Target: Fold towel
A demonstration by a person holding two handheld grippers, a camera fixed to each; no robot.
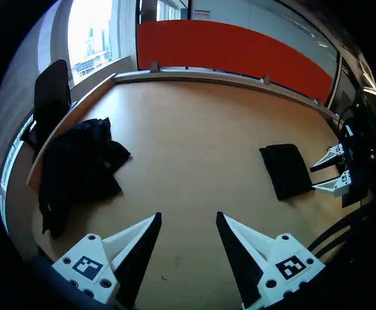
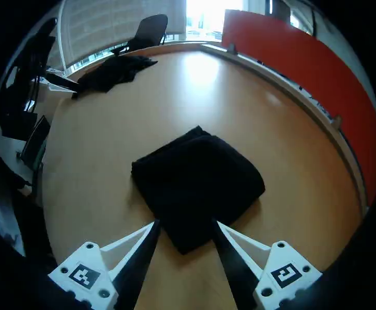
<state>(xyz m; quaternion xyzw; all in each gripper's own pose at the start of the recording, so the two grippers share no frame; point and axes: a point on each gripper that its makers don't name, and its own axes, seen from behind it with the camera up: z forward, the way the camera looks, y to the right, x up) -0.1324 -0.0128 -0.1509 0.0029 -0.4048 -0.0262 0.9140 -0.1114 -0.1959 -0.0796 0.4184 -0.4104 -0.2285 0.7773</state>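
— Right gripper view: where is the towel [image 2: 198, 175]?
— Black, folded, lying flat on the tabletop [image 2: 110, 129]. Its near corner sits between the fingers of my right tool [image 2: 186, 223], which stand apart with nothing clamped.
— And your left tool [image 1: 188, 214]?
— Fingers apart too, over bare wood, well apart from the towel. A dark heap of clothing [image 1: 79, 165] lies near the tabletop's edge.

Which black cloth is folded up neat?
The towel right in front of the right tool. It lies flat and squared; the other black cloth is a crumpled heap.
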